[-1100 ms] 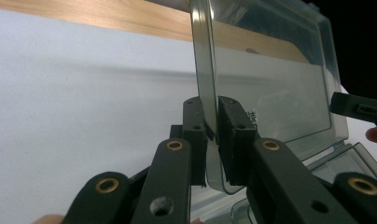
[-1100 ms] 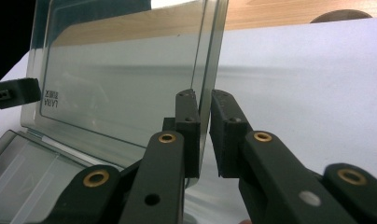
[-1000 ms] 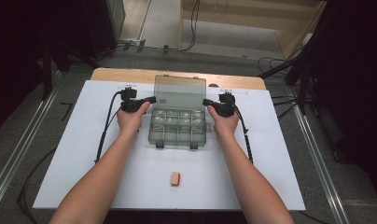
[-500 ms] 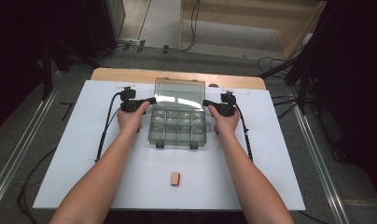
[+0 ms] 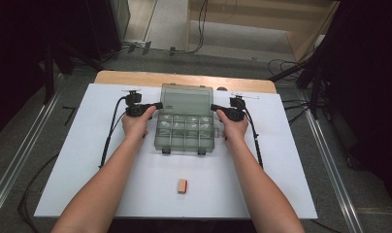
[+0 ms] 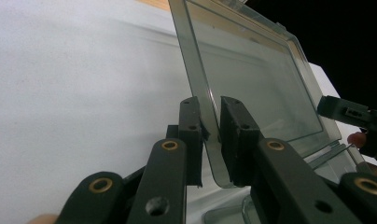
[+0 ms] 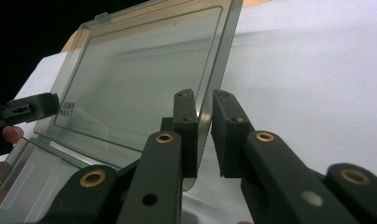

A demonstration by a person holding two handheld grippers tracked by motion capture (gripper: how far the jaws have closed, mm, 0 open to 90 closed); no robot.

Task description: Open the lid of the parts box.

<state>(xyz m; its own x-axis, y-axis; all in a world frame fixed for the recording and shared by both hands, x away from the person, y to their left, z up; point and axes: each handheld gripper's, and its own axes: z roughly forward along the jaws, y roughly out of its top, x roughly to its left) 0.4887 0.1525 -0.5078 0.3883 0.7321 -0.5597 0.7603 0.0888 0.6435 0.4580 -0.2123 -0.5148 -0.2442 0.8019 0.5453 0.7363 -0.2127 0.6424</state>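
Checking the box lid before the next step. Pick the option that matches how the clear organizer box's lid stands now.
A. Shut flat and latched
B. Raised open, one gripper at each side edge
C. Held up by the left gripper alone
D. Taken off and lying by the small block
B: the lid stands raised behind the compartments, with the left gripper and right gripper each straddling a side edge.

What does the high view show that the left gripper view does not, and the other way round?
High view, not the other: the tan block lying apart, and the divided compartments. Left gripper view, not the other: close up, the left gripper with its jaws astride the side edge of the lid. Both: the raised clear lid, the white sheet, the right gripper.
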